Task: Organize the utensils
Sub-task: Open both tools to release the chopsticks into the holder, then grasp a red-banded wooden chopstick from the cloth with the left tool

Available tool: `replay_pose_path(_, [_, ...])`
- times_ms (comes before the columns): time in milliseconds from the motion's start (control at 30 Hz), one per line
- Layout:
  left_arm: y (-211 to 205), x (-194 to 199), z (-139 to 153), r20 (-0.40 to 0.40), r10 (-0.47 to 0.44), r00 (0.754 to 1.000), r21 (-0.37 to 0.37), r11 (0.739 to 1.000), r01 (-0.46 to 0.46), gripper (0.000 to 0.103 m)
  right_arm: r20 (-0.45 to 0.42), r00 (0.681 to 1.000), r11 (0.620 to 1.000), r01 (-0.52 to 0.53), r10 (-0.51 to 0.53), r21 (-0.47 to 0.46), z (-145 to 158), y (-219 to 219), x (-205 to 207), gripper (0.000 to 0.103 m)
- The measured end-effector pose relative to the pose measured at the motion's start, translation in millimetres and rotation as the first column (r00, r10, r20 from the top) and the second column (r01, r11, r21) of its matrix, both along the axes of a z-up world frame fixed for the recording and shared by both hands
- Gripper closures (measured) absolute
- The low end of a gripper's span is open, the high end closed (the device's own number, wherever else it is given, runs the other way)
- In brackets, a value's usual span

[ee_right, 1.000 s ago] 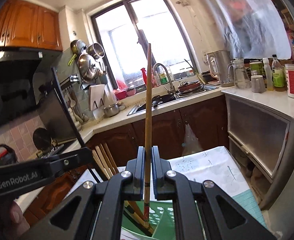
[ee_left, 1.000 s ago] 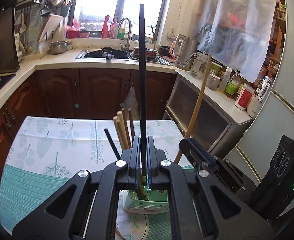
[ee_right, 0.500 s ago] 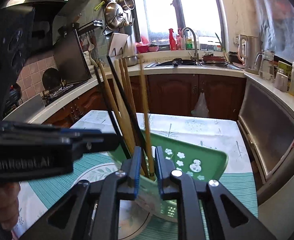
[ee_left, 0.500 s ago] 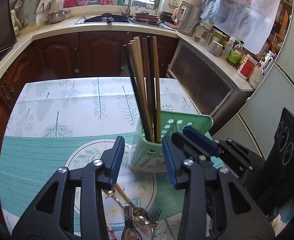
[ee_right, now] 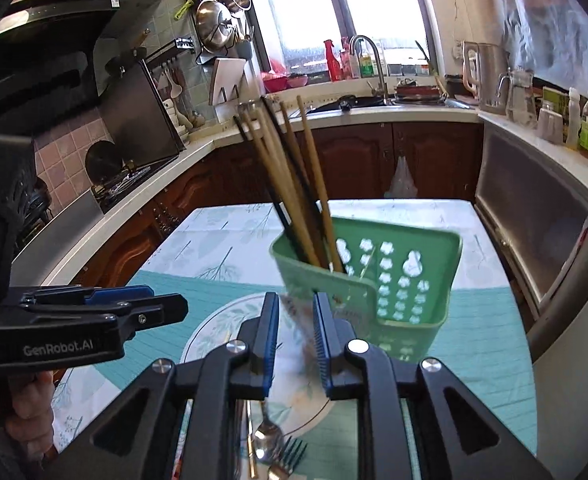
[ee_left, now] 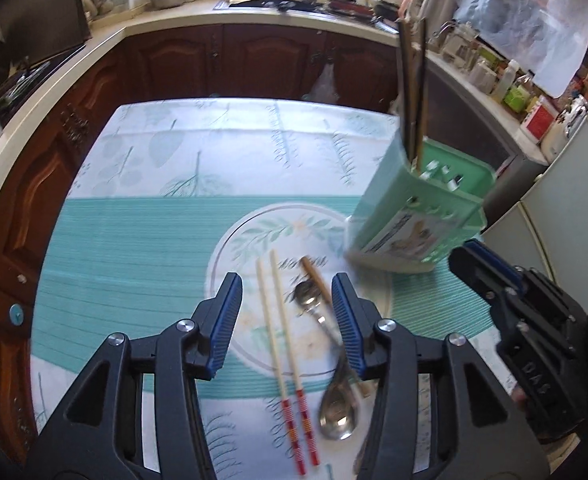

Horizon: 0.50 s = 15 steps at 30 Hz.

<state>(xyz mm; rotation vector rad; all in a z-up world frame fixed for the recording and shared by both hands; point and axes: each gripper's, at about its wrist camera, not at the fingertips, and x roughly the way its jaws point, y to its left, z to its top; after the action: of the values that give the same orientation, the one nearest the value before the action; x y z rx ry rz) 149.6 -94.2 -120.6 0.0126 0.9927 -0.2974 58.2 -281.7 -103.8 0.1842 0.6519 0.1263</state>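
The left gripper (ee_left: 286,316), its jaws just opening and empty, hovers over pale chopsticks (ee_left: 282,344) lying on the table (ee_left: 134,240). They look light, stiff and thin, best pinched mid-shaft. The right gripper (ee_right: 296,336) has its jaws narrowly apart, empty, near the green holder (ee_right: 410,280).

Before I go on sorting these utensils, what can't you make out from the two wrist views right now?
- Left wrist: the spoon handles run behind the left gripper.
- Left wrist: the green basket label is blurred.
- Right wrist: the fork is cut off by the bottom edge and the right gripper.
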Motion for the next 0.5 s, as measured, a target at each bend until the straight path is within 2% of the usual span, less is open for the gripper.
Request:
replay_pose_path(167, [19.1, -3.4, -32.9, -0.084, 0.033, 0.996, 0.057, 0.998, -0.028, 0.06, -0.065, 0.998, 0.999, -0.025, 0.027, 0.032, -12.8, 16.6, -10.8, 0.086])
replay_pose_path(267, [23.2, 1.4, -55.8, -0.177, 0.068, 0.982, 0.106, 0.993, -0.049, 0.06, -0.112, 0.993, 0.998, -0.044, 0.048, 0.045, -24.5, 29.6, -15.9, 0.086])
replay_pose_path(367, [25.1, 6.2, -73.9, -0.265, 0.075, 0.961, 0.108, 0.993, -0.048, 0.06, -0.159, 0.985, 0.996, -0.051, 0.062, 0.077, -37.9, 38.8, -20.5, 0.086])
replay_pose_path(500, [21.0, 8.7, -87.2, -0.313, 0.068, 0.947, 0.113, 0.993, -0.034, 0.06, -0.212, 0.974, 0.993, -0.059, 0.081, 0.106, -54.3, 46.8, -23.0, 0.086])
